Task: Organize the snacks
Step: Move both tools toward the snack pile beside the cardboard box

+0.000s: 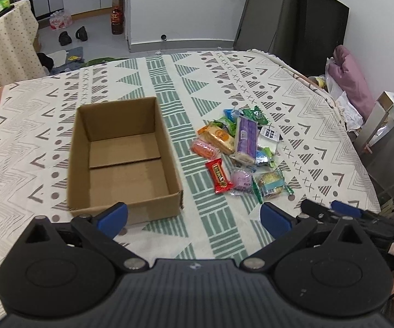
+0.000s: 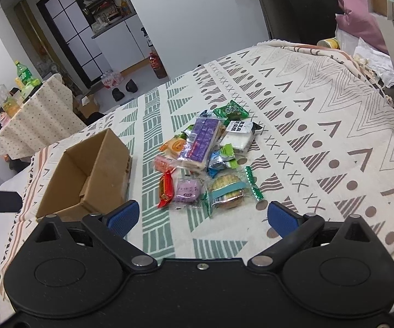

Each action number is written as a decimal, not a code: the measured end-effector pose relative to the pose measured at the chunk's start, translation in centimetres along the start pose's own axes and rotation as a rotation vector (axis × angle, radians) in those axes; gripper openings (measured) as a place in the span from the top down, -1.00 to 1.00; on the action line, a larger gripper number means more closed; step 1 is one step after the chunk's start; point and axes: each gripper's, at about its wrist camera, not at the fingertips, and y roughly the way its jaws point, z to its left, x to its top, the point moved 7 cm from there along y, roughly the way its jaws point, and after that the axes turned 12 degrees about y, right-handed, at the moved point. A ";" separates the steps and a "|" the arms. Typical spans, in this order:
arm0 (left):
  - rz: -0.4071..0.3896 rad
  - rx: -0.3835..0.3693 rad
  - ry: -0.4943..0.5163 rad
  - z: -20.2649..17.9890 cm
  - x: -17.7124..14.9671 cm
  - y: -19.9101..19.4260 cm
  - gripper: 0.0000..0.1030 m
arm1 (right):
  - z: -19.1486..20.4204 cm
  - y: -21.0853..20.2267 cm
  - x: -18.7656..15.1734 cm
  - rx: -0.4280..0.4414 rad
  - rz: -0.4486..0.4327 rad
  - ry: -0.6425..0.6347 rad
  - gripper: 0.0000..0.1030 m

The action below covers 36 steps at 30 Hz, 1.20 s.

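An empty cardboard box sits on the patterned tablecloth. To its right lies a pile of wrapped snacks: a long purple pack, a red bar, a round purple sweet, a green-edged biscuit pack, an orange pack, a white pack. My left gripper hovers open near the box's front edge. My right gripper is open just in front of the biscuit pack. Both hold nothing.
The tablecloth covers the whole table. A pink cushion and plastic bags lie at the right edge. A second covered table with bottles stands far left. The right gripper's black body shows at the left view's lower right.
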 end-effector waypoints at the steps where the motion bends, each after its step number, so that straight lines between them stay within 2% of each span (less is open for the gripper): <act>1: 0.000 -0.005 0.000 -0.1 0.1 0.4 -0.99 | -0.2 0.3 0.0 -0.002 0.004 0.002 -0.77; 13: -0.016 -0.063 -0.008 -2.5 2.3 5.0 -0.93 | -2.3 3.2 0.3 -0.017 -0.011 0.015 -0.68; 19: -0.040 -0.076 0.016 -3.6 3.2 7.0 -0.67 | -2.6 4.9 0.6 -0.028 -0.016 0.003 -0.61; 21: -0.022 -0.081 0.002 -3.7 3.2 8.1 -0.44 | -2.5 5.6 0.7 -0.018 -0.012 0.000 -0.61; 24: -0.002 -0.099 -0.015 -4.1 3.1 9.7 -0.24 | -2.5 6.5 0.9 -0.031 -0.015 -0.018 -0.61; 28: -0.004 -0.102 -0.041 -4.3 3.1 11.4 -0.19 | -2.9 7.8 1.3 -0.038 0.002 -0.018 -0.61; 36: 0.025 -0.087 -0.142 -2.9 2.9 15.2 0.19 | -3.3 9.8 1.2 -0.043 0.032 -0.026 -0.61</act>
